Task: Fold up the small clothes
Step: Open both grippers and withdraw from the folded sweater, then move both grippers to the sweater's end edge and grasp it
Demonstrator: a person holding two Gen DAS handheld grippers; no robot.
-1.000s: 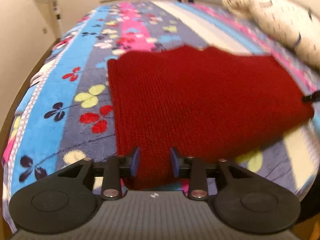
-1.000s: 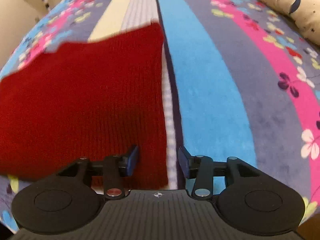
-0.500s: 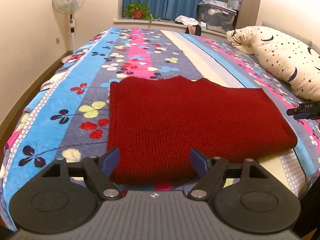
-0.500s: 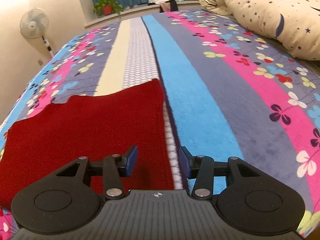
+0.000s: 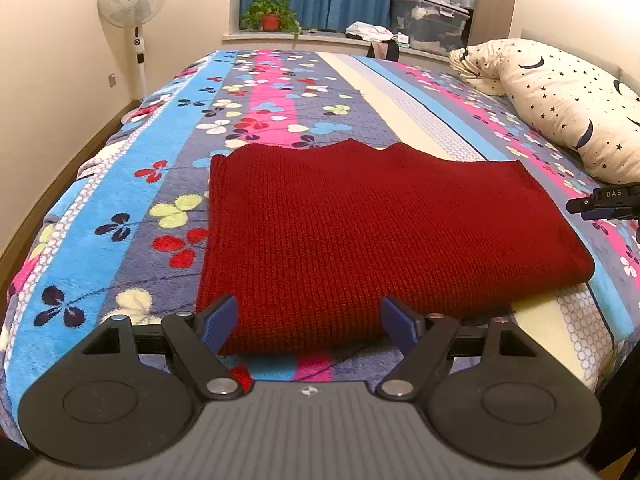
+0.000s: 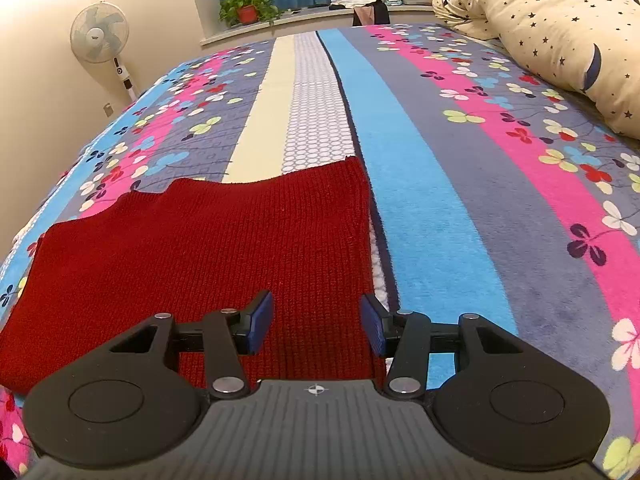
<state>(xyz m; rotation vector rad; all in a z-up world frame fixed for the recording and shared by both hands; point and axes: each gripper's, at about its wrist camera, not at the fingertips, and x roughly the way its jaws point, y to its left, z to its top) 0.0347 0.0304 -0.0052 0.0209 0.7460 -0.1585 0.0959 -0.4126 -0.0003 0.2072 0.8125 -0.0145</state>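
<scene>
Knitwear: a folded red knitted garment (image 5: pixel 360 232) lies flat on the bed (image 5: pixel 120 208), near its front edge, on a floral striped blanket (image 6: pixel 460 208). Its long axis runs left to right across the bed, crosswise to the blanket's stripes; the notched edge, apparently the neckline, faces away toward the window, and the thick folded edge faces the cameras. The left gripper (image 5: pixel 308 322) hovers at the near left corner of the garment with fingers (image 5: pixel 218 322) set wide apart; the jaws have just been opening, and the pads do not press the knit. The right gripper (image 6: pixel 316 322) sits over the garment's near right corner, fingers (image 6: pixel 260 320) moderately apart after widening a little; the cloth shows between them, unpinched. A star-patterned pillow (image 5: pixel 568 96) lies at the right side of the bed. A standing fan (image 5: pixel 132 0) and a potted plant (image 5: pixel 270 16) stand beyond.
</scene>
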